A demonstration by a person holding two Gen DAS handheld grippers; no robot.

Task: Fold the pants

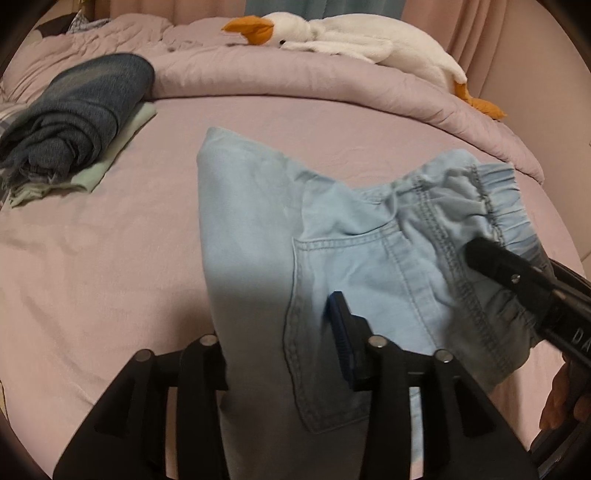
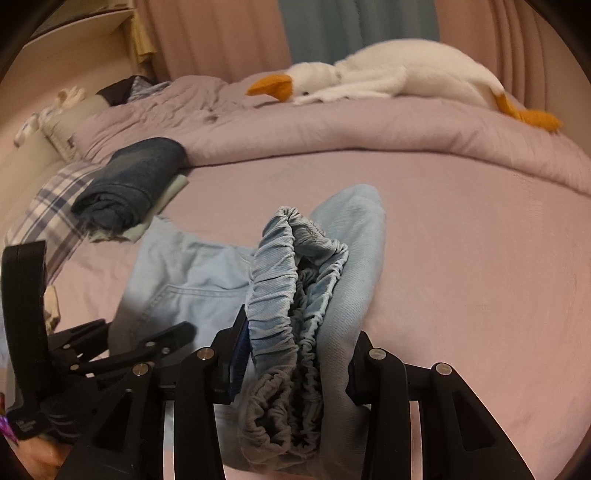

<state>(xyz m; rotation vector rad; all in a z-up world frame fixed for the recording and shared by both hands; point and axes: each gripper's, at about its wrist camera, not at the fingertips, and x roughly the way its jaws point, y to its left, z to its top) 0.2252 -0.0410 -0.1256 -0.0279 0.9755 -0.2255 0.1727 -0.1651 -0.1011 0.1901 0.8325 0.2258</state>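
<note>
Now, light-blue denim pants (image 1: 258, 221) with an elastic waistband are held over the wide pink bed sheet (image 1: 110, 258).
Behind lie a bunched pink duvet (image 1: 295, 77), a white plush goose (image 1: 351, 37) and a folded dark-blue garment (image 1: 85, 107). The right gripper (image 2: 291, 365) clamps the gathered waistband; the left gripper (image 1: 280, 350) has pants cloth between its jaws, but whether they press it I cannot tell.

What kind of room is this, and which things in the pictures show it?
Most likely a bedroom. The work surface is a bed with a pink sheet, a rolled quilt lies along its far side, and a plush goose rests on it. Curtains hang behind.
</note>
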